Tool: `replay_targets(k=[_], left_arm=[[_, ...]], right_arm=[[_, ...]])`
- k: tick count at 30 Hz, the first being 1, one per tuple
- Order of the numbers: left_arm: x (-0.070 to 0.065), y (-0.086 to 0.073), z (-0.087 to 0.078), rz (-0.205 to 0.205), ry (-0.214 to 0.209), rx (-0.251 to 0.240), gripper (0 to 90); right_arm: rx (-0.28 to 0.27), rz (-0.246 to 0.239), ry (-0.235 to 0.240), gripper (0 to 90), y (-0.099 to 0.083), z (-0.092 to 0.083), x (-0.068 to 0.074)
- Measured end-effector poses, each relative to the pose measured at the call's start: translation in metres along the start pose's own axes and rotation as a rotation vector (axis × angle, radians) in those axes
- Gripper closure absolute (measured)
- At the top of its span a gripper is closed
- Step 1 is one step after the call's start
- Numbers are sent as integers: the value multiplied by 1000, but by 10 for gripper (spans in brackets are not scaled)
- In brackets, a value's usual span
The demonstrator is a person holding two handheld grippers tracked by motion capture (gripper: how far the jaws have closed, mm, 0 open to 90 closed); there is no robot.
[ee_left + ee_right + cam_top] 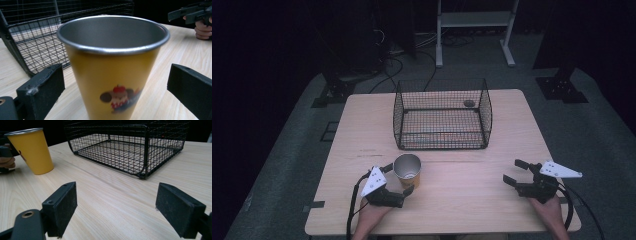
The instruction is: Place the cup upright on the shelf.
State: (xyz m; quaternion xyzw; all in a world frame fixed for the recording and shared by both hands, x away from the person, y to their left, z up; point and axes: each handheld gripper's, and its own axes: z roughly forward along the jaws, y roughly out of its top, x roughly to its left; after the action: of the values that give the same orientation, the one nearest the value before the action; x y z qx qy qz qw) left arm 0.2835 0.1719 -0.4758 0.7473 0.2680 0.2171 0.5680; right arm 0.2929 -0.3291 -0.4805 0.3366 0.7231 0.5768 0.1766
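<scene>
Both grippers' jaws are spread; the left gripper (397,179) straddles the yellow cup (113,75), base cut off.

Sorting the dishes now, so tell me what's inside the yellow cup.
The yellow cup stands upright between the open left gripper jaws. Its bare grey metal inner wall shows, with nothing against it. The cup's bottom is hidden by the near rim, so I cannot tell if it's empty.

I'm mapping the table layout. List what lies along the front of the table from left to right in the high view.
Left tongs → yellow cup, standing between their open jaws → bare stretch of the wooden table → right tongs, open and holding nothing.
</scene>
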Motion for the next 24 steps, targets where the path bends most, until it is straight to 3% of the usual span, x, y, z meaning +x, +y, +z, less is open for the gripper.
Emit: replay_targets(k=[4,5,6,7,11,24], left_arm=[[0,2,9,-6,11,10,5],[0,3,10,1,12,12,87],[0,4,11,10,14,3,87],[1,6,12,1,13,-2,143],[1,8,12,15,17,7,153],[8,31,4,-3,-45,-62,155]], right_arm=[[-1,3,5,163,0,0,0],[1,2,7,163,0,0,0],[1,2,7,163,0,0,0],[3,3,9,163,0,0,0],[5,-1,11,163,0,0,1],[6,6,7,163,0,0,0]])
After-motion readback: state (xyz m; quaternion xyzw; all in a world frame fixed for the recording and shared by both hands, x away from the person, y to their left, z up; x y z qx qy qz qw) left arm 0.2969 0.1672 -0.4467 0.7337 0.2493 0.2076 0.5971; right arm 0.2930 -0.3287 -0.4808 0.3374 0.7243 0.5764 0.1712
